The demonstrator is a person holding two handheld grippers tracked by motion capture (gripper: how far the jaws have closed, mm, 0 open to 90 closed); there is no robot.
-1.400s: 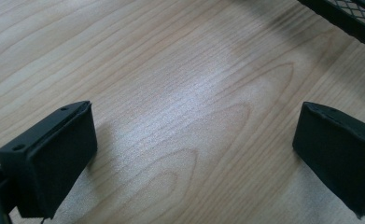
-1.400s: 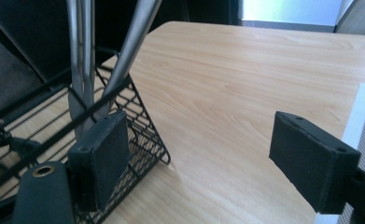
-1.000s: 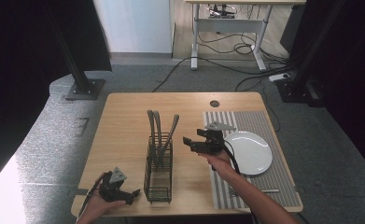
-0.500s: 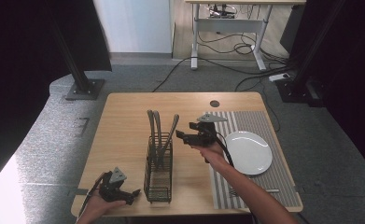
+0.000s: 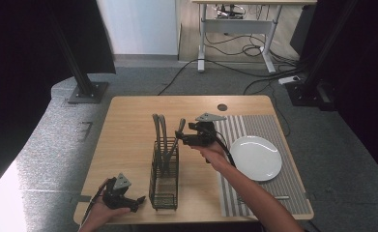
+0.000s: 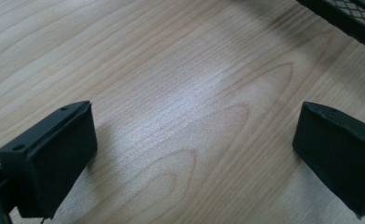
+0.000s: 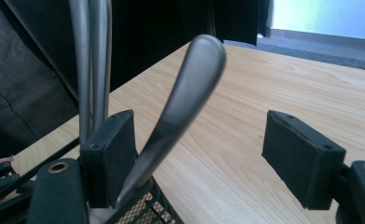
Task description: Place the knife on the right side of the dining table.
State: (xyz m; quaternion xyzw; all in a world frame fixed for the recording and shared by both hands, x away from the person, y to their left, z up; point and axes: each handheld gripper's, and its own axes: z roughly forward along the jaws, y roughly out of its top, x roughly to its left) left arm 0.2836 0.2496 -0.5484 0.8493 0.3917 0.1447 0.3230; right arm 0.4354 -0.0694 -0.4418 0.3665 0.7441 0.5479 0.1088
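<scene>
Left gripper (image 5: 128, 202): rests left of the mesh caddy (image 5: 164, 174), jaws wide, nothing between them.
Leaning utensil handle (image 7: 180, 107): in the caddy, between the right gripper (image 7: 208, 154) jaws.
Right gripper jaws: spread, just been closing; pads not pressing.
Risk: an off-centre close may push the handle aside or tip the caddy.

This is a lab or recording studio rather than a home. A small wooden counter (image 5: 128, 125) stands alone on grey carpet (image 5: 56, 145), hemmed in by black curtains (image 5: 27, 43) and black metal stands bolted to floor plates (image 5: 85, 89). Loose cables (image 5: 235, 67) and a power strip (image 5: 290, 79) trail across the floor beyond it, and a height-adjustable desk frame (image 5: 237, 29) stands at the back. The striped place mat (image 5: 268, 125) and white plate (image 5: 256, 157) look staged on the counter.
</scene>
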